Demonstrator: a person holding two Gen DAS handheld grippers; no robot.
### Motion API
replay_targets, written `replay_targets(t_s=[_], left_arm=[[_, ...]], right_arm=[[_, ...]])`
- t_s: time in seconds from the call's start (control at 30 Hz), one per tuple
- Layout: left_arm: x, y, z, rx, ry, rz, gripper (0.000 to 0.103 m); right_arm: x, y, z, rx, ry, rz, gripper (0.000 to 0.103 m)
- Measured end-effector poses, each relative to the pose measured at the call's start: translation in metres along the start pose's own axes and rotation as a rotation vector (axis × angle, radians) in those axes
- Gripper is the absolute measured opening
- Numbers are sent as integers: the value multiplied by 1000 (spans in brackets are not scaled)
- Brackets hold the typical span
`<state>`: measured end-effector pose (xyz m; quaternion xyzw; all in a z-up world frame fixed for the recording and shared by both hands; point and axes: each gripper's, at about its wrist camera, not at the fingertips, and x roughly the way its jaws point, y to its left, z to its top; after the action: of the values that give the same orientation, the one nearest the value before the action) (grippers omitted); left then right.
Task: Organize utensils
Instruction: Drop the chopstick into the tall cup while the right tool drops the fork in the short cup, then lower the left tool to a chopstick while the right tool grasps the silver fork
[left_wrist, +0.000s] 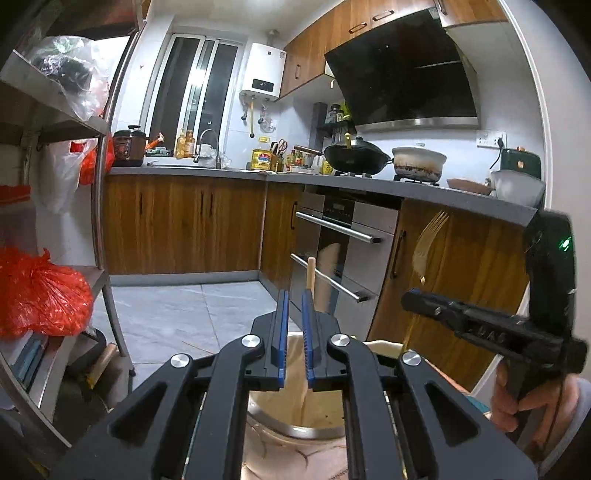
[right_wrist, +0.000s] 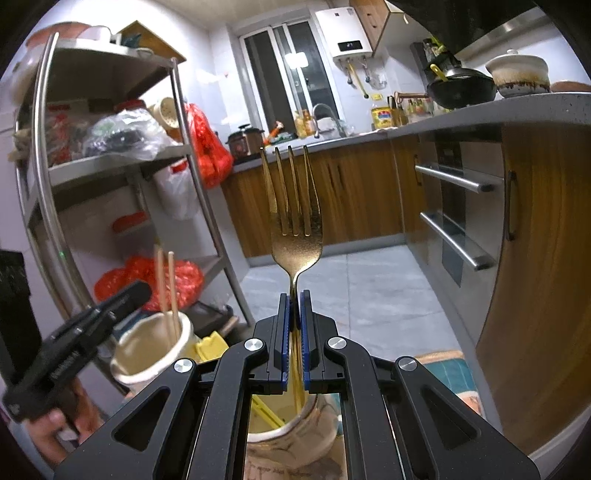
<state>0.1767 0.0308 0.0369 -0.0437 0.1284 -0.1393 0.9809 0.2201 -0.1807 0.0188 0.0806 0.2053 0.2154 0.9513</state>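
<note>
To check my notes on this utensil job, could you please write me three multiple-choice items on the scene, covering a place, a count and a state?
1. The lower ends of the chopsticks are:
A. inside the cream cup
B. on the floor
C. on the counter

2. The gold fork has how many tines?
A. two
B. three
C. four

3. The right gripper is:
A. wide open and empty
B. shut on the fork's neck
C. shut on a spoon

Answers:
1 A: the sticks run down past the cup's rim.
2 C: four tines stand upright against the cabinets.
3 B: its fingers pinch the neck just below the fork's head.
</note>
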Motion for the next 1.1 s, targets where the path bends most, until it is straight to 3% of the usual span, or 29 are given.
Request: replay_targets(t_s=[0.33, 0.47, 0.63, 0.8, 0.9, 0.97, 1.1], left_arm=[[-4, -1, 2, -3, 5, 3, 9], [-6, -1, 2, 0, -9, 12, 30], [-9, 2, 4, -8, -13, 17, 33], [-12, 5, 5, -6, -6, 45, 45], [-22, 4, 7, 3, -13, 81, 69], [-32, 1, 8, 29, -29, 112, 89], [-54, -2, 6, 39, -30, 139, 97]], right_arm=[[6, -2, -6, -10, 25, -22, 6], [7, -3, -5, -8, 22, -20, 7], [8, -2, -4, -6, 27, -24, 12], [5, -5, -3, 14, 27, -24, 41], [-6, -7, 2, 15, 11, -14, 59], [-22, -11, 8, 20, -14, -11, 87], [-50, -16, 13, 45, -52, -7, 98]])
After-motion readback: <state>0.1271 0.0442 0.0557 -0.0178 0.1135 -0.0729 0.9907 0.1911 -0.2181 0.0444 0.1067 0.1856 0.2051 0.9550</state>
